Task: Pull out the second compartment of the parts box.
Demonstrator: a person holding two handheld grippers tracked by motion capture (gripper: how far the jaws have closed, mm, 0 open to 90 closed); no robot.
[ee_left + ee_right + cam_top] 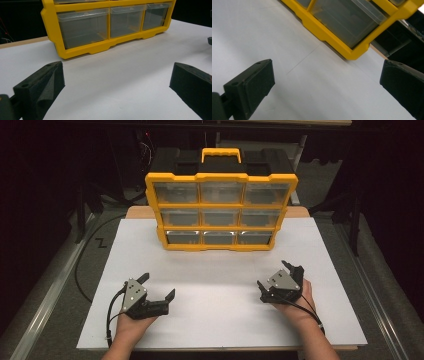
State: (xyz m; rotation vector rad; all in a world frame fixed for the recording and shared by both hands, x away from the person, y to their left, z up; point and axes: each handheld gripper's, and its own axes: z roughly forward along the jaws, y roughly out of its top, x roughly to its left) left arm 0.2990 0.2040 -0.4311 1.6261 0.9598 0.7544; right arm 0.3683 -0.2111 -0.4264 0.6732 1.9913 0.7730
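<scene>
Straight ahead of me stands the yellow drawer organizer (pixel 220 211), upright at the far middle of the desk (pixel 220 320), its front facing my side. It has a black back, a yellow carrying handle (pixel 221 154) on top, and three rows of three clear plastic drawers set in the yellow frame. All nine drawers look pushed in flush; I cannot make out anything inside them.

From the left gripper view the bottom row of drawers (pixel 110 22) sits ahead, the organizer's foot resting on the white desk surface (pixel 112 82). In the right gripper view I see the organizer's lower right corner (pixel 352 53), tilted across the frame, with one clear drawer (pixel 347 20) above it.

My left gripper (pixel 157 286) is near the front left of the desk, well apart from the organizer, held in my left hand (pixel 132 322); its jaws are spread wide with nothing between them. My right gripper (pixel 275 276) is at the front right, likewise well apart from the organizer, gripped by my right hand (pixel 295 302), jaws parted and holding nothing. A black cable trails from each gripper toward my side.

Around the desk the room is dark, with a grey floor (pixel 55 285) on both sides.
</scene>
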